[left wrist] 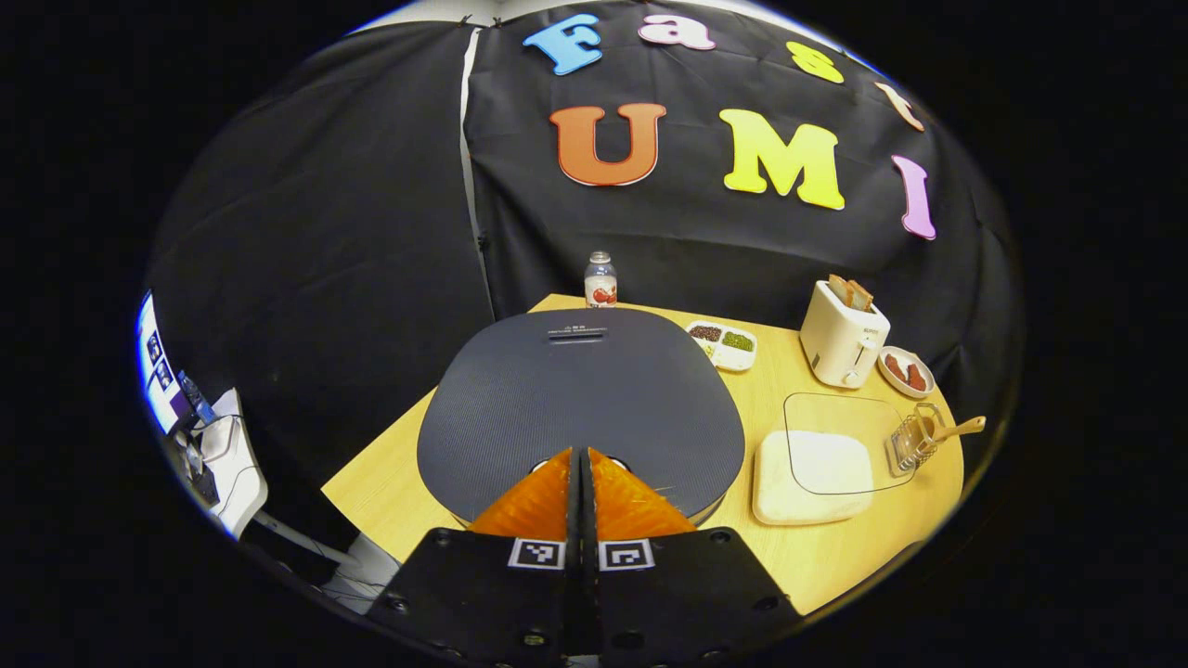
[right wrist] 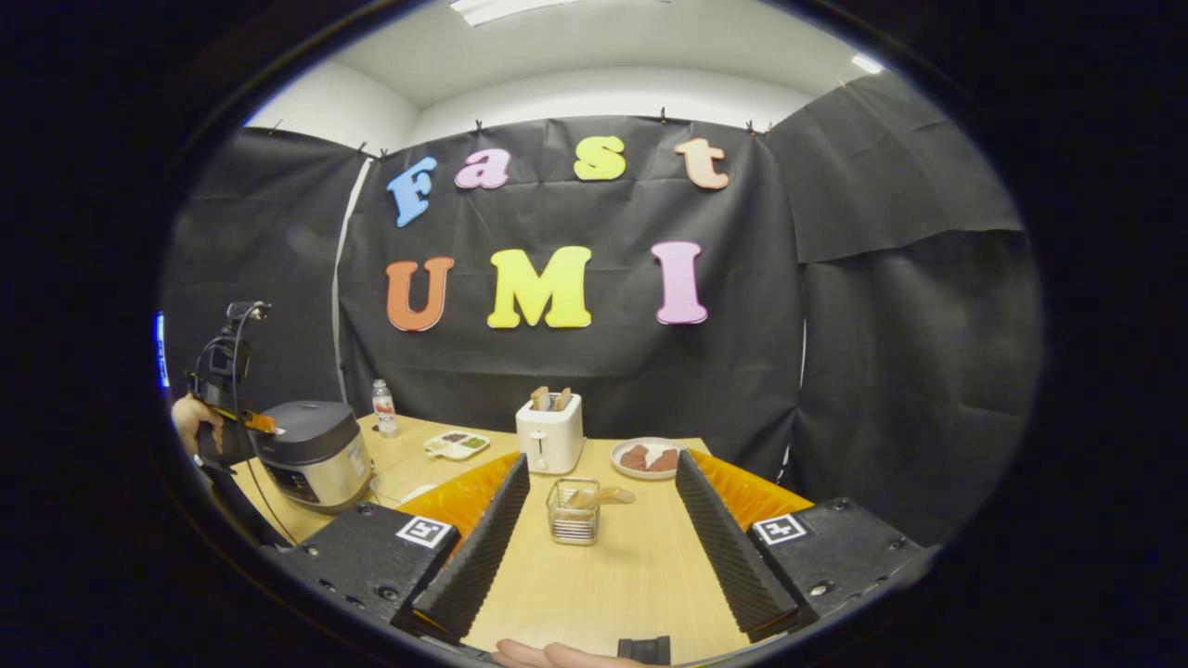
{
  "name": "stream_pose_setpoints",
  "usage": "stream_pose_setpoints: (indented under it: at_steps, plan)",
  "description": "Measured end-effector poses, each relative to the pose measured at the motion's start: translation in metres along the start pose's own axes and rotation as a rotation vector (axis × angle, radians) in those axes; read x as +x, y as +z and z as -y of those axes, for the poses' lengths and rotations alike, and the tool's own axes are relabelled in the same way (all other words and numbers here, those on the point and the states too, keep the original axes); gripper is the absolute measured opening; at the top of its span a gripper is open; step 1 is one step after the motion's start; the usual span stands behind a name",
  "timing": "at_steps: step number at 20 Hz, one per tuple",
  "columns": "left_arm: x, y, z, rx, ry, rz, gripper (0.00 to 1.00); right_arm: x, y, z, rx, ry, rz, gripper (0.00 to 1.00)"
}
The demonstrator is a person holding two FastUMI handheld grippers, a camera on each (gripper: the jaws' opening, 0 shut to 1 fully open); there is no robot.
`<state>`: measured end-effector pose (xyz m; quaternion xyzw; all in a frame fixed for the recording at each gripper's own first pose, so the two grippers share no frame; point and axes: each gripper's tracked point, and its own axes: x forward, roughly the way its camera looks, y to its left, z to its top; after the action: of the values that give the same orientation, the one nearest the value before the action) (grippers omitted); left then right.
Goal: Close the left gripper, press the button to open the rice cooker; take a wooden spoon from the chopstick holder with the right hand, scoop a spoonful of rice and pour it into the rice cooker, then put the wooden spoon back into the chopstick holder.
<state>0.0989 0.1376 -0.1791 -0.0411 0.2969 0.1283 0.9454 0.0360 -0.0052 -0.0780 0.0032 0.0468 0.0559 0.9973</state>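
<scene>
Left hand-held gripper (left wrist: 580, 456) clenched, tips over rice cooker (left wrist: 580, 408) lid front, lid down. Right hand-held gripper (right wrist: 601, 520) released, facing chopstick holder (right wrist: 573, 511) on worktop (right wrist: 631, 575). Wooden spoon (right wrist: 599, 497) leans in holder: likely light, stiff, smooth; pinch mid-handle.

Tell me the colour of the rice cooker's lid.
Dark grey, finely textured lid, best in the left gripper view.
</scene>
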Motion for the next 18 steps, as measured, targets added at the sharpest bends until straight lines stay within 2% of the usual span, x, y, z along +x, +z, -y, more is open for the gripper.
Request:
stream_pose_setpoints:
  at_steps: [4, 8, 9, 11, 12, 14, 18]
  plan:
    - [-0.001, 0.008, 0.0, -0.062, -0.034, 0.009, 0.0, -0.002, -0.001, 0.0, -0.004, 0.002, -0.003, 1.0]
    - [-0.024, 0.045, 0.0, -0.107, -0.014, 0.157, 0.01, -0.004, -0.005, 0.008, -0.006, -0.019, -0.009, 0.96]
    - [-0.034, 0.06, 0.001, -0.107, -0.006, 0.218, 0.07, -0.004, -0.008, 0.009, -0.006, -0.022, -0.012, 0.96]
    - [-0.065, 0.091, -0.006, -0.056, 0.055, 0.368, 0.68, -0.003, -0.013, 0.009, -0.014, -0.026, -0.022, 1.0]
    - [-0.072, 0.097, -0.007, -0.037, 0.085, 0.391, 0.98, -0.002, -0.016, 0.009, -0.019, -0.03, -0.029, 1.0]
    - [-0.092, 0.101, 0.002, -0.006, 0.087, 0.422, 0.95, 0.0, -0.021, 0.007, -0.024, -0.032, -0.04, 0.96]
    - [-0.12, 0.102, 0.023, -0.016, 0.024, 0.466, 0.95, 0.003, -0.027, 0.001, -0.027, -0.026, -0.054, 0.96]
